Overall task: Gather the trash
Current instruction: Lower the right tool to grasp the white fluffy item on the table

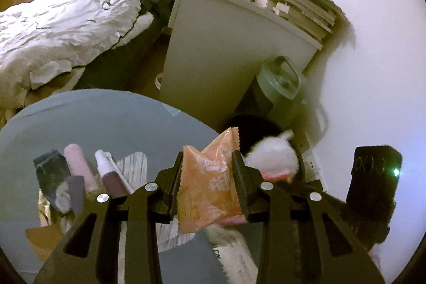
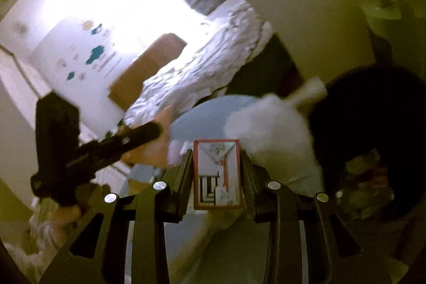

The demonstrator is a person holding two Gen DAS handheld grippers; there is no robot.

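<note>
My left gripper (image 1: 208, 160) is shut on an orange snack wrapper (image 1: 210, 185), held above the edge of a round grey table (image 1: 106, 124). Just beyond it is a black trash bin (image 1: 255, 125), with a blurred white soft thing (image 1: 274, 156) at its rim. My right gripper (image 2: 216, 155) is shut on a small white box with a red border (image 2: 216, 175). In the right wrist view the black bin (image 2: 372, 108) is to the right with litter inside, and the white soft thing (image 2: 269, 127) is just ahead. A hand carries the left tool (image 2: 66, 151) at the left.
A black pouch (image 1: 50, 169), a pink tube (image 1: 78, 164) and a white and maroon bottle (image 1: 111, 175) lie on the table. A white cabinet (image 1: 213, 49) bearing books and a plush toy stands behind the bin, beside a green appliance (image 1: 279, 87). A rumpled bed (image 1: 58, 31) is at the left.
</note>
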